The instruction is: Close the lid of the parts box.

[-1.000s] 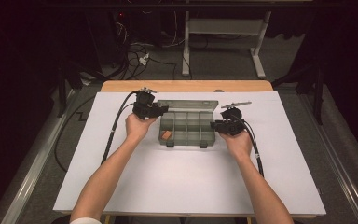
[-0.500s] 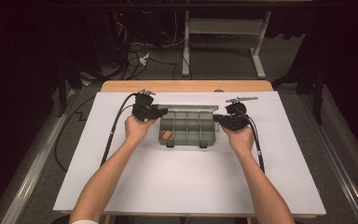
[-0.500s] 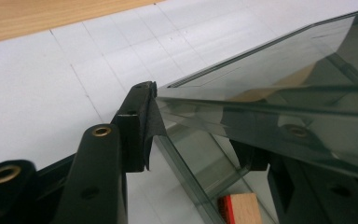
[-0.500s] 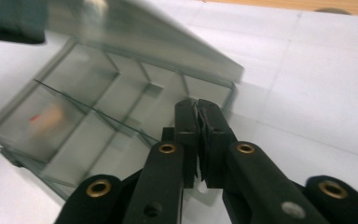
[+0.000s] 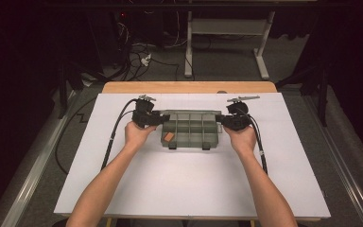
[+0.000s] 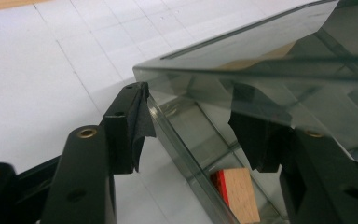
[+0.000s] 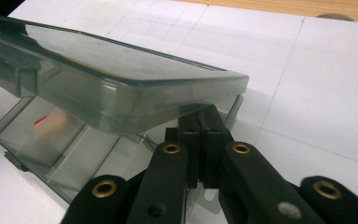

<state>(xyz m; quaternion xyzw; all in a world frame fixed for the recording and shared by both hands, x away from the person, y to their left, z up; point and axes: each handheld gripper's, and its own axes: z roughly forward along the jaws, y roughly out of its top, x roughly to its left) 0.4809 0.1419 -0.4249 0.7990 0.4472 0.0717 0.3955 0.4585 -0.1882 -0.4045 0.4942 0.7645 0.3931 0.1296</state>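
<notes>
A smoky grey translucent plastic compartment box (image 5: 190, 131) was seen lying on the white sheet-covered table (image 5: 184, 184), towards its far middle, with a hand-held gripper at each end. Its hinged lid (image 7: 121, 79) was raised partway over the tray, tilted rather than flat.

The left gripper (image 6: 191, 135) was set at the box's left end. Its jaws had just been opening and stood apart, one outside the tray's end wall and the other inside the tray beneath the lid. The outer pad (image 6: 137, 126) lay just beside the lid's corner; whether it still touched the plastic could not be told, the corner being blurred.

The right gripper (image 7: 204, 135) was placed at the box's right end. Its jaws had just been closing and were seen pressed together, nothing visible between the pads, their tips tucked just under the raised lid's edge.

A small pale wooden block with a red face (image 6: 235, 191) was seen lying in the tray's near-left compartment, close to the left gripper's inner jaw. A black cable (image 5: 116, 135) trailed from the left gripper across the sheet.
</notes>
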